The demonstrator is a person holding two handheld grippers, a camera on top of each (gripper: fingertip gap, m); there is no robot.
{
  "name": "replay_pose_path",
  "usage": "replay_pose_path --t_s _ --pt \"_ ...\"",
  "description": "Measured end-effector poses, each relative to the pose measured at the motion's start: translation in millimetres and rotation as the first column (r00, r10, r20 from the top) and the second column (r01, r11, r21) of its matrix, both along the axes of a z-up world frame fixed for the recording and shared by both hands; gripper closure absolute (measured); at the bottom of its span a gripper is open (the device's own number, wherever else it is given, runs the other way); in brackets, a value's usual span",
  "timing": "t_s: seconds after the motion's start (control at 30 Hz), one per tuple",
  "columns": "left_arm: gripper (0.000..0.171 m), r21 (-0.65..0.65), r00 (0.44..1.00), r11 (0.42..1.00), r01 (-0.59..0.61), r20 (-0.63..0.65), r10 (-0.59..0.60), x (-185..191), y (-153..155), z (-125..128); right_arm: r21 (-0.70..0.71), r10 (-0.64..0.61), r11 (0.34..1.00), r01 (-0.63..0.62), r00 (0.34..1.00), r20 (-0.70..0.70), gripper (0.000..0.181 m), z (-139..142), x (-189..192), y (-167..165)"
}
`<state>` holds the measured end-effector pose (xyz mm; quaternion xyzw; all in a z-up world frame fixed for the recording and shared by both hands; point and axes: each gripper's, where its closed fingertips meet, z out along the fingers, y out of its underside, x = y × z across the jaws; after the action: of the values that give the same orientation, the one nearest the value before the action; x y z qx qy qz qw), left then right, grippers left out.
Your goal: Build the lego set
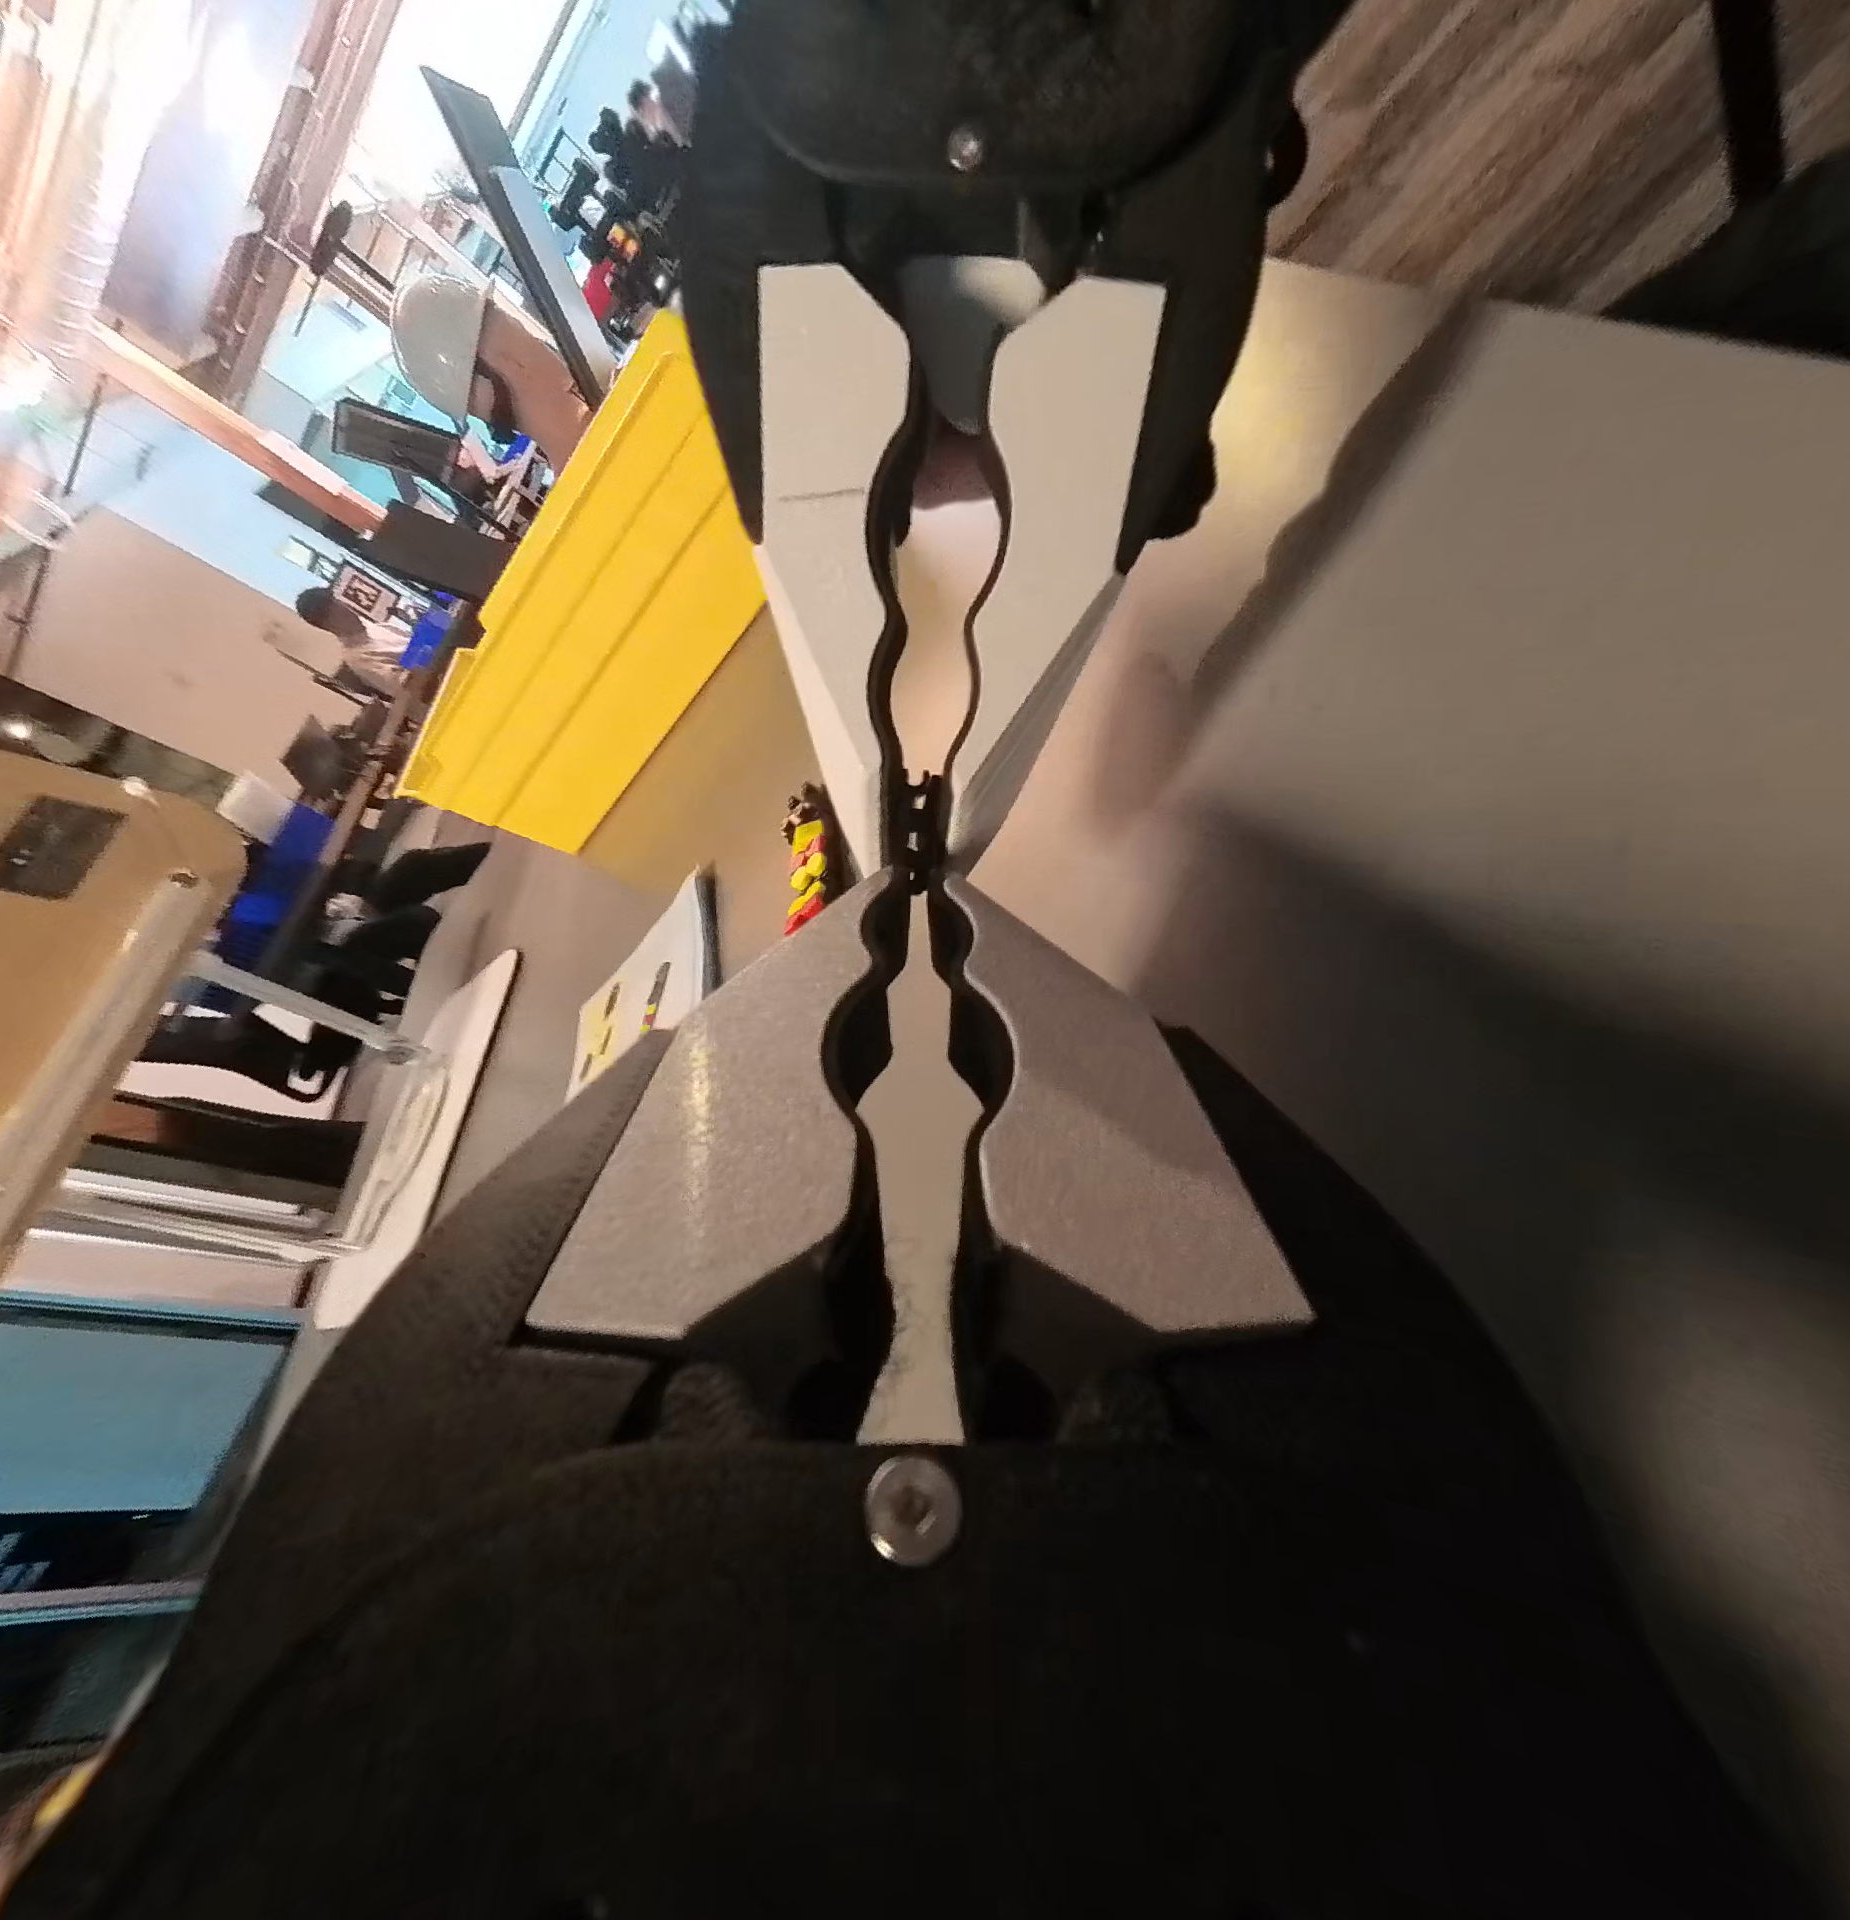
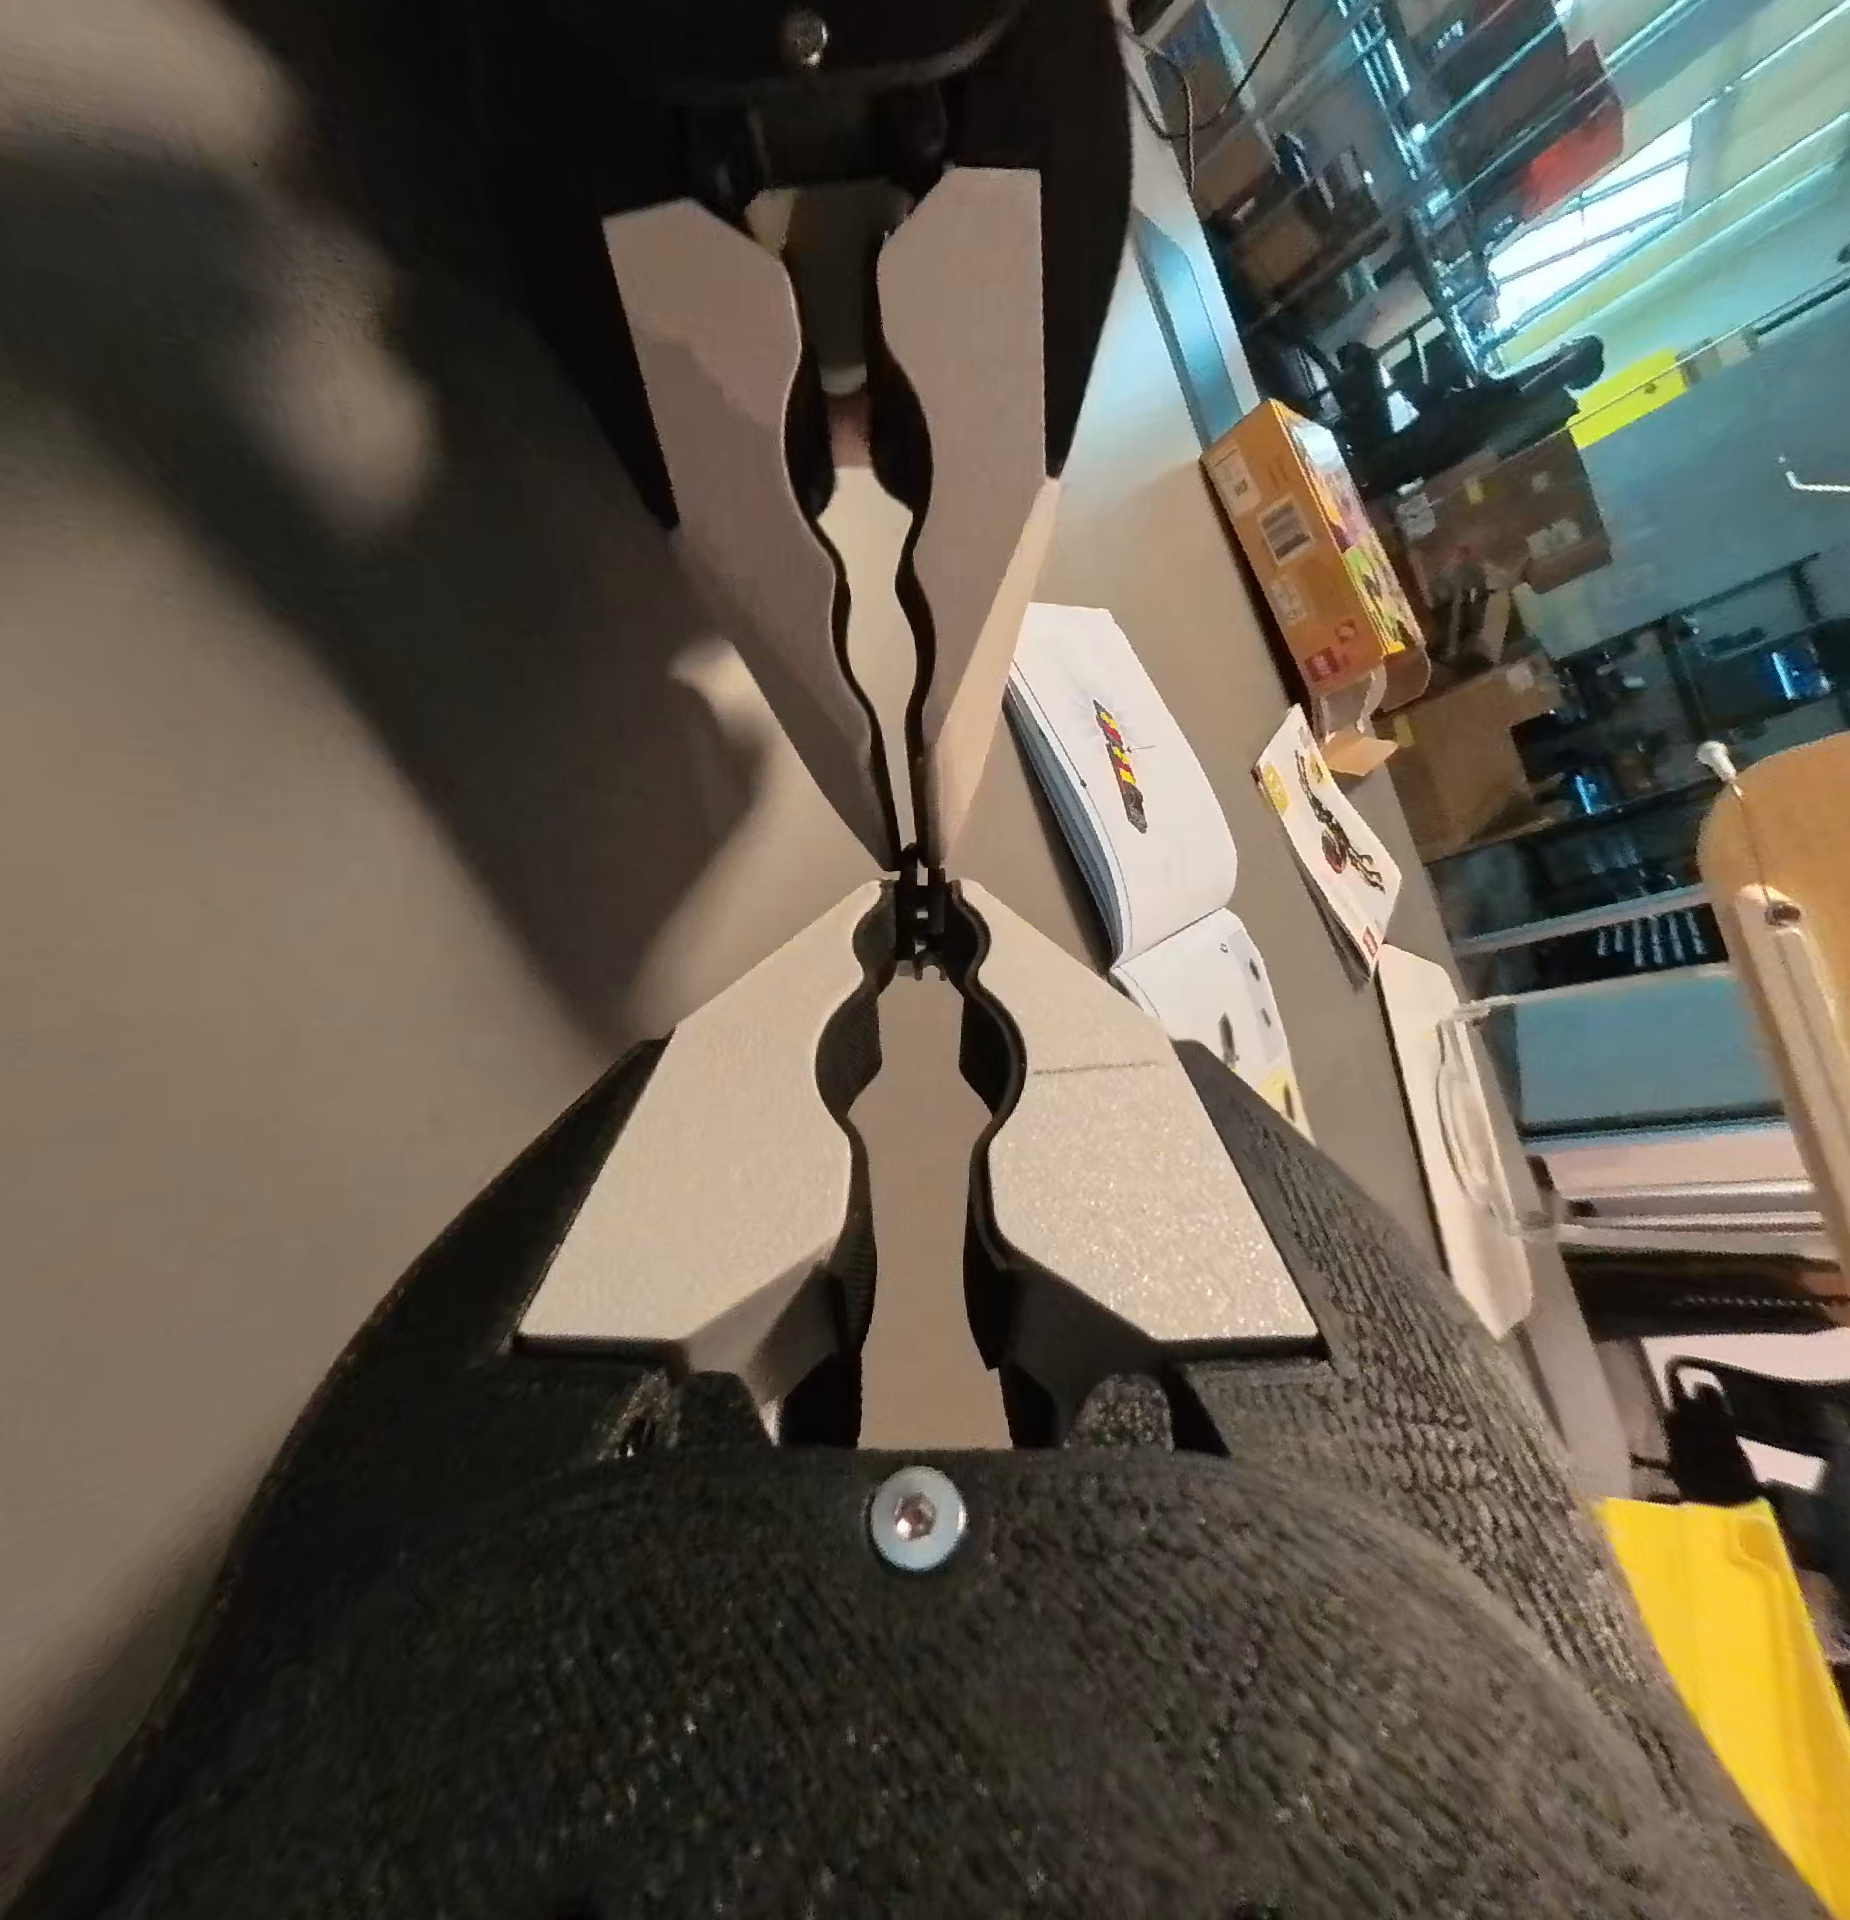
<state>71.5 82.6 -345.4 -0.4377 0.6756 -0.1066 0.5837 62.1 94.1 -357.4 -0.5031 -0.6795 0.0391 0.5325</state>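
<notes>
Left tool (image 1: 919,883) and right tool (image 2: 919,914) meet tip to tip above the worktop (image 2: 277,935) — both pinch one small black lego piece (image 1: 917,826) between their tips.

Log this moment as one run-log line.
left gripper: shut on black piece | right gripper: shut on same piece | tips facing, meeting | booklet open on table

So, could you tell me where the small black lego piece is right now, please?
The small black lego piece is pinched between the tips of the left hand-held gripper and right hand-held gripper, which meet nose to nose above the grey table.
</notes>
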Motion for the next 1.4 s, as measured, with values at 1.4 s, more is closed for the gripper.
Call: replay_pose_path --t_s 1.4 --pt "0.150 -0.787 0.921 0.550 0.278 0.381 0.081 1 -7 41 0.350 0.072 0.937 0.018 0.967 -0.243 0.175 62 -8 -6"
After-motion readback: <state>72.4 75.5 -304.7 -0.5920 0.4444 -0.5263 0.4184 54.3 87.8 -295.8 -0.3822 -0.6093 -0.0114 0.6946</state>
